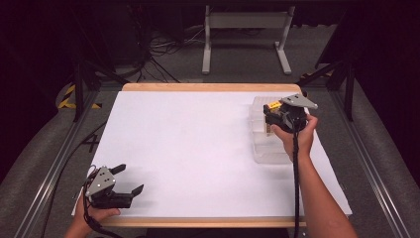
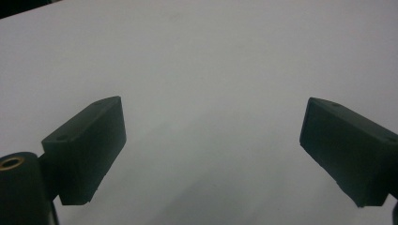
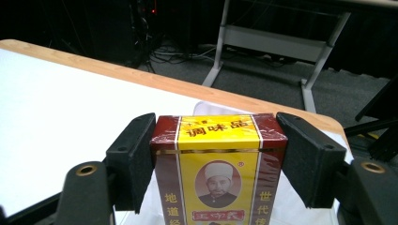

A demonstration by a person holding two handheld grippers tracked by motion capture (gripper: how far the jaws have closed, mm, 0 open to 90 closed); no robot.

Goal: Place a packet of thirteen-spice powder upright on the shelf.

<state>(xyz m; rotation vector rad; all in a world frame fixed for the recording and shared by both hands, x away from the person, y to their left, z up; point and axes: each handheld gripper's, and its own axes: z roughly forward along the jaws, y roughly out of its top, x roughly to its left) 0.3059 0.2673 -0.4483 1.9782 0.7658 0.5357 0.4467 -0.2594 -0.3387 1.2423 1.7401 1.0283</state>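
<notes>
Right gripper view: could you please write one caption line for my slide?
Right tongs clamp a red-and-yellow seasoning box above the white table.

Light falls from above onto the white table [image 1: 198,148], which reads bright and even, while the floor and room around it sink into near black. My arm and cable throw only faint, soft shadows. In the left gripper view the white surface is dull grey and grainy, with a broad soft shadow low in the middle; my black jaws look smeared at their edges. In the right gripper view the box [image 3: 218,168] is sharp, its wrap glinting slightly.
</notes>
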